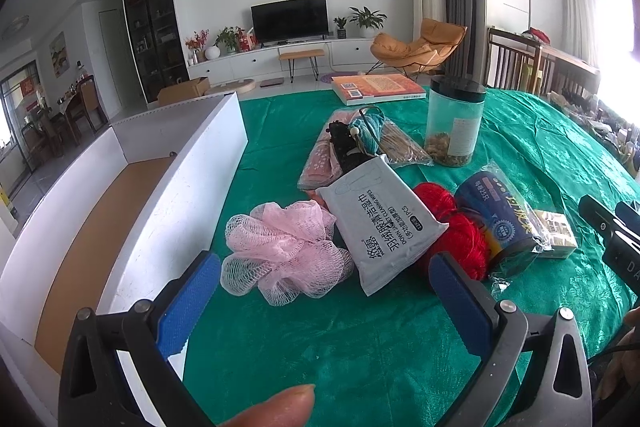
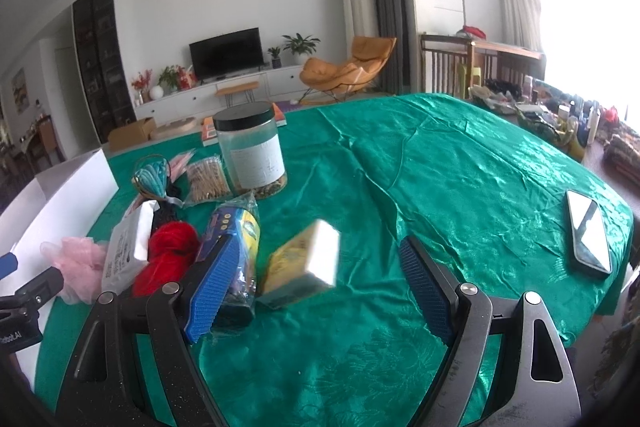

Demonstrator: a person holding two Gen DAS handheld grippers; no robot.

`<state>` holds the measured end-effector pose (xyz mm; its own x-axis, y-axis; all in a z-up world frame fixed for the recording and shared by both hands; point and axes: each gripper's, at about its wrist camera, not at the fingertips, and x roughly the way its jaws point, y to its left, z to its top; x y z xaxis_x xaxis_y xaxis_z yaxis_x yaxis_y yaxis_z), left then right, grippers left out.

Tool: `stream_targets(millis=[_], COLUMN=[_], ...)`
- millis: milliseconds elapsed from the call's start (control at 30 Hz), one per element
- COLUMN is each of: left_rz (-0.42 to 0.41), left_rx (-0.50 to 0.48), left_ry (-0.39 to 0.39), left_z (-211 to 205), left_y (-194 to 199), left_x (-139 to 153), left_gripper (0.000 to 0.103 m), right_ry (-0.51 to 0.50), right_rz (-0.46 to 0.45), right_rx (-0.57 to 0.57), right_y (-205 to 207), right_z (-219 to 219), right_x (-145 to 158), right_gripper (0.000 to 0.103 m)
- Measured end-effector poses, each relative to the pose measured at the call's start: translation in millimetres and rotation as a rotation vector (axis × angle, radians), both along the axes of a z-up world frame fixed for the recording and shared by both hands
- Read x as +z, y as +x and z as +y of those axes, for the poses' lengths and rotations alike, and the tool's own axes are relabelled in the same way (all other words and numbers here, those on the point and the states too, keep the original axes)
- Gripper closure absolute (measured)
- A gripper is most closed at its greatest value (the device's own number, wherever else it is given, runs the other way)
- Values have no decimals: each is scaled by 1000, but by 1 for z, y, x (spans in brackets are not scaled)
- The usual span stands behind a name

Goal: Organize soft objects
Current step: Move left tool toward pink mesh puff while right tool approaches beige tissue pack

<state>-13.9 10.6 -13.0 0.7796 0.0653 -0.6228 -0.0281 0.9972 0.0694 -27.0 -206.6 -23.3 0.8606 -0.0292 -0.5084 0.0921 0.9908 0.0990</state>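
Observation:
On the green cloth lie a pink mesh bath puff (image 1: 280, 251), a grey wipes pack (image 1: 380, 219), red yarn (image 1: 456, 231) and a blue wrapped pack (image 1: 500, 223). My left gripper (image 1: 325, 261) stands open just short of the puff and the wipes pack, and its blue pads touch nothing. My right gripper (image 2: 318, 245) is open too. A small yellow and white box (image 2: 304, 267) lies between its fingers, nearer the left one, and the pads do not press on it. The red yarn (image 2: 168, 255) and the blue pack (image 2: 236, 235) are to its left.
A long white cardboard box (image 1: 132, 187) with a brown floor stands open at the left. Farther back are a clear jar (image 1: 456, 119) with a dark lid, a teal yarn bundle (image 1: 368, 131), bagged sticks and a book. A phone (image 2: 588, 235) lies at the right of the table.

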Motion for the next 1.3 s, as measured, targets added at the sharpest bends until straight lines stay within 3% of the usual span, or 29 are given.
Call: stream_targets(millis=[100,400,767,933,1033,1200,1300], left_rz=[2,13,50,59,58,88,109], left_rx=[3,-5,-10,-25,-30,-34,-42], left_ry=[0,10,4,11,11,-4,-7], left_z=[0,0,7,3,3,2,-1], left_y=[1,-1,-2,-3,-3,-1,0], left_x=[0,-6,-14,-16,-16,-24,-27], left_gripper=[0,0,0,0,0,0,0], right_ry=[-2,114,105,165,207,42,-89], right_rz=[17,72,109,194,301,504,598], right_rx=[20,-17,-25,-79,-35,111,130], right_y=[2,9,14,22,29,41,67], right_z=[2,-18,-16,-31,-38,-26,-24], right_x=[-2,-11,-15,-27,-34,-46,-59], right_gripper=[19,19,19,19,19,19,19])
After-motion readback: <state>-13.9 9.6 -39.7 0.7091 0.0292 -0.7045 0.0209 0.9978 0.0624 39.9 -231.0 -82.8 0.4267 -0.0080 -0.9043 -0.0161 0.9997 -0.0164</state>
